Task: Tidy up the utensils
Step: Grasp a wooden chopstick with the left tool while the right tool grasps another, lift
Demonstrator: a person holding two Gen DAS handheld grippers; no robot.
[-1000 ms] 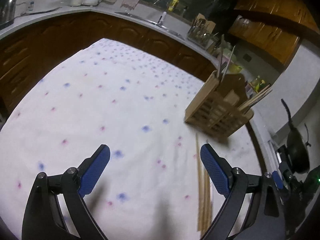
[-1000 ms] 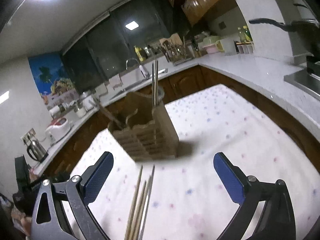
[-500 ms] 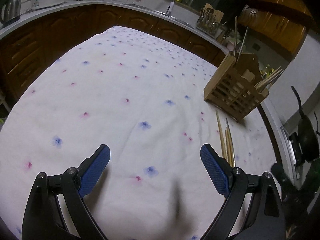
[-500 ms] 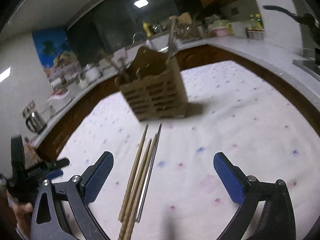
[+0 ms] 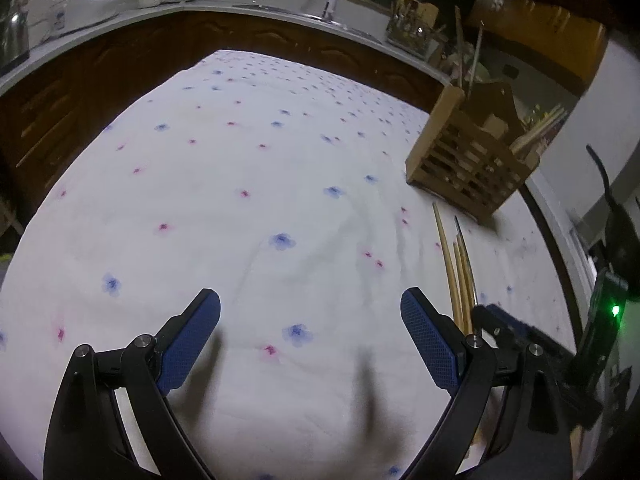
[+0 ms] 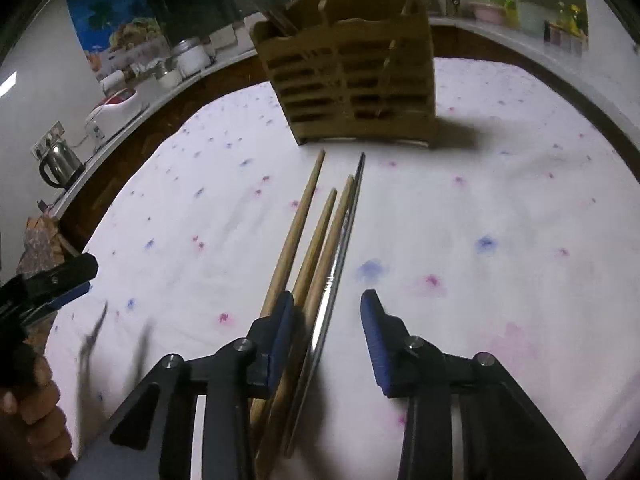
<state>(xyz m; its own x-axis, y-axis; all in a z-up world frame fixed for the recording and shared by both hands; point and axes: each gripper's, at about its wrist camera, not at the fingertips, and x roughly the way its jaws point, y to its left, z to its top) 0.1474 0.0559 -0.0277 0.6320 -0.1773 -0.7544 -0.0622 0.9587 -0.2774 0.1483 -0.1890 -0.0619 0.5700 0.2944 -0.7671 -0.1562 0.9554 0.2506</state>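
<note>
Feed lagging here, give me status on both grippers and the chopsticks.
Right gripper open, straddling chopsticks flat on cloth. Left gripper open, empty, hovering. Wooden holder just beyond tips, path clear.

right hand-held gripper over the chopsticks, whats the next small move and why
Probably shut the right hand-held gripper: its jaws are part open, and the metal chopstick and a wooden chopstick lie on the tablecloth between them, ungripped.

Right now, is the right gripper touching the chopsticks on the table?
Cannot tell. In the right wrist view the right gripper straddles the chopsticks, its left finger overlapping the wooden ones, but no plain contact or gap shows.
</note>
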